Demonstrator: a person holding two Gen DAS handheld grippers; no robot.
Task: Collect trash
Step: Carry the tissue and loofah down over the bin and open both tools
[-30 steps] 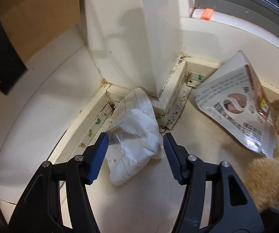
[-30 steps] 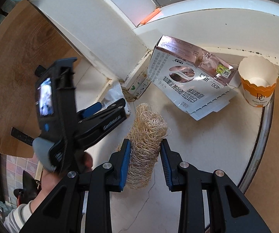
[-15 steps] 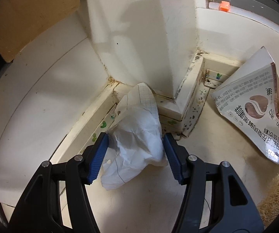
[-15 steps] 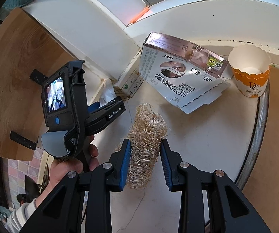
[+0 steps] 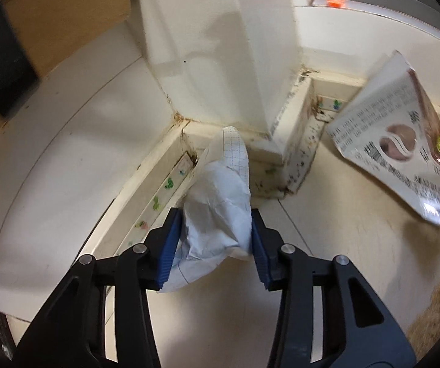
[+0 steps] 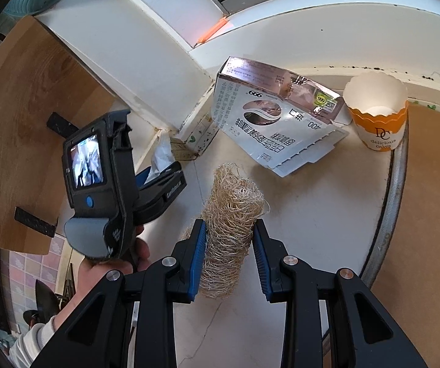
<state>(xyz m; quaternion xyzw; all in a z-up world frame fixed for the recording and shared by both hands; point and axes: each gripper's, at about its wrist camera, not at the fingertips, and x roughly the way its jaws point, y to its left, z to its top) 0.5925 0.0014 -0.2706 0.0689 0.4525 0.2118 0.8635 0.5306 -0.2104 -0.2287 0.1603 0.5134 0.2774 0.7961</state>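
Two hand-held grippers on this one, both over a pale desk (image 6: 311, 214) jammed into a corner where a white wall column (image 5: 220, 46) sticks out, so there isn't much room to move.

Biggest thing lying around is the torn-open silver and white carton (image 6: 269, 116), tilted against the wall just ahead of the right hand-held gripper (image 6: 228, 253) and a bit to its right. Further to the right of that stands a paper cake cup (image 6: 377, 116) with an orange band, upright, right beside the carton's flap.

The right hand-held gripper is clamped on a roll of straw-coloured loofah fibre (image 6: 230, 227), blue pads pressed into both its sides, the roll poking forward past the fingertips.

The left hand-held gripper (image 5: 212, 237) is off to the right one's left, with a person's hand (image 6: 109, 263) around its grip. Its jaws are closing, with a crumpled sheet of white grid paper (image 5: 220, 202) between them; both pads look like they're touching the paper's sides. The paper runs forward from the jaws and leans into the low ledge at the foot of the column, so the ledge and the column are right behind it. There's a grimy strip with little green prints (image 5: 161, 202) along that ledge, just left of the left pad.

Smallest bit: an orange tab (image 5: 335, 0) up on the window sill, well ahead of everything.
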